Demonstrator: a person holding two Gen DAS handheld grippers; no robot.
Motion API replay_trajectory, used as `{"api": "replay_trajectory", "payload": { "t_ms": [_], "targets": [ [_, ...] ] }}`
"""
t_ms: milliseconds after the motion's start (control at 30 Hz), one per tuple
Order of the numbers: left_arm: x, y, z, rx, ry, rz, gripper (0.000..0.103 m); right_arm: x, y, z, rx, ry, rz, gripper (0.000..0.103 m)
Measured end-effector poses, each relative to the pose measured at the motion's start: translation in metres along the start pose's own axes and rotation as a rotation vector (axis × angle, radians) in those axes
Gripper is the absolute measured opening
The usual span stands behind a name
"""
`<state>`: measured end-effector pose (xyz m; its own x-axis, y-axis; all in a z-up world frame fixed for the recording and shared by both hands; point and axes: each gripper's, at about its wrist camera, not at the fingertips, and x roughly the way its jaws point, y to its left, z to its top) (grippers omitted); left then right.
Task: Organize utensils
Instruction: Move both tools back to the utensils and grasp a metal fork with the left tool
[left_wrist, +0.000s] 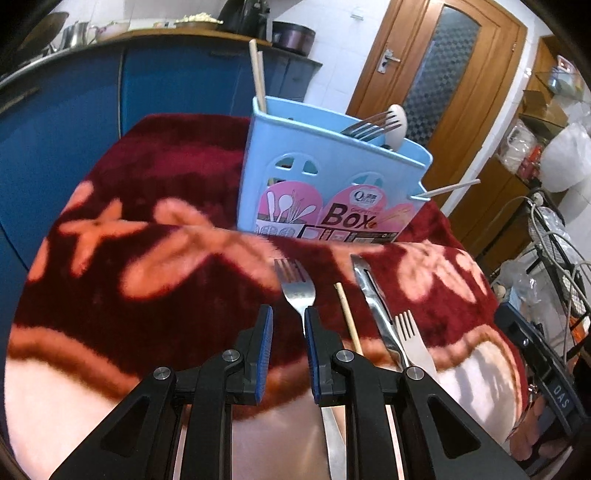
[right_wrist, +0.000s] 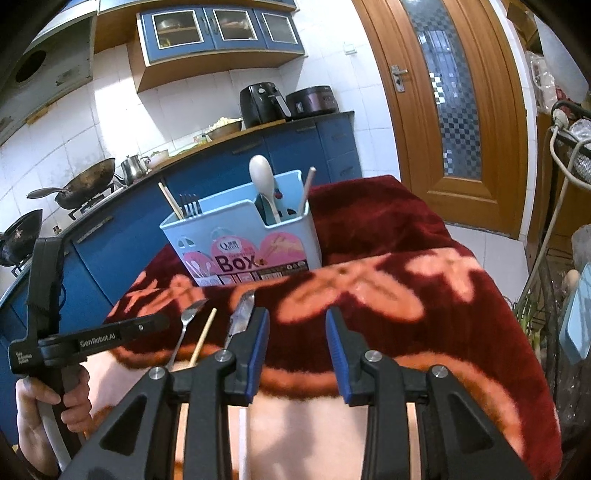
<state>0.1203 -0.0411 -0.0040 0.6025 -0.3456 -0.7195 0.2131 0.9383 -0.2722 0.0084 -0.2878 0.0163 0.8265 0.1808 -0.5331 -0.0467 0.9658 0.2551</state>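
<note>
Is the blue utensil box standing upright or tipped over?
Upright. The blue utensil box stands on its base on the red blanket, open top up, with a white spoon and fork sticking out.

My left hand-held gripper (left_wrist: 289, 325) hangs empty beside a fork (left_wrist: 298, 286); the blue utensil box (left_wrist: 325, 184) stands far behind.

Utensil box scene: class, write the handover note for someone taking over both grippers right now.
Left gripper: open, empty, over the blanket, beside a fork.
Right gripper: open, empty.
Done: forks, chopsticks and a white spoon stand in the blue box.
Left: the fork, one loose chopstick, a shiny metal utensil and a second fork lie on the blanket, in front of the box.
</note>
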Motion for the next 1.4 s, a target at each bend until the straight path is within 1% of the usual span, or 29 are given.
{"api": "replay_trajectory", "payload": {
  "t_ms": [167,300,400,467,600,700,767,967,1033,1100,1233,1300,1400],
  "targets": [
    [0.013,0.006,0.004,-0.026,0.033,-0.004,0.017,0.003,-0.006,-0.002,0.011,0.009,-0.001,0.035],
    [0.022,0.009,0.005,-0.052,0.063,-0.041,0.017,0.007,-0.01,-0.004,0.019,0.024,-0.005,0.035],
    [0.024,0.009,0.005,-0.05,0.074,-0.074,0.017,0.009,-0.011,-0.004,0.023,0.027,-0.005,0.035],
    [0.026,0.008,0.004,-0.05,0.101,-0.098,0.017,0.009,-0.012,-0.005,0.025,0.029,-0.005,0.035],
    [0.026,0.002,0.001,-0.035,0.12,-0.111,0.017,0.01,-0.015,-0.006,0.03,0.034,-0.002,0.035],
    [0.032,-0.003,0.001,-0.034,0.155,-0.137,0.017,0.011,-0.015,-0.007,0.033,0.037,0.001,0.035],
    [0.034,-0.007,0.003,-0.02,0.167,-0.128,0.016,0.011,-0.016,-0.007,0.034,0.037,0.002,0.035],
    [0.041,-0.013,0.009,0.015,0.202,-0.076,0.005,0.012,-0.016,-0.009,0.038,0.038,0.006,0.035],
    [0.041,-0.016,0.009,0.023,0.196,-0.064,0.004,0.012,-0.015,-0.009,0.039,0.04,0.008,0.035],
    [0.04,-0.016,0.007,0.017,0.181,-0.071,0.003,0.012,-0.015,-0.009,0.039,0.043,0.008,0.035],
    [0.033,-0.007,0.002,-0.043,0.133,-0.125,0.002,0.01,-0.014,-0.009,0.035,0.041,0.004,0.035],
    [0.027,-0.003,0.0,-0.062,0.102,-0.138,0.002,0.009,-0.014,-0.008,0.033,0.04,0.001,0.035],
    [0.014,0.0,-0.002,-0.064,0.047,-0.136,0.002,0.006,-0.013,-0.008,0.035,0.039,0.002,0.035]
  ]
}}
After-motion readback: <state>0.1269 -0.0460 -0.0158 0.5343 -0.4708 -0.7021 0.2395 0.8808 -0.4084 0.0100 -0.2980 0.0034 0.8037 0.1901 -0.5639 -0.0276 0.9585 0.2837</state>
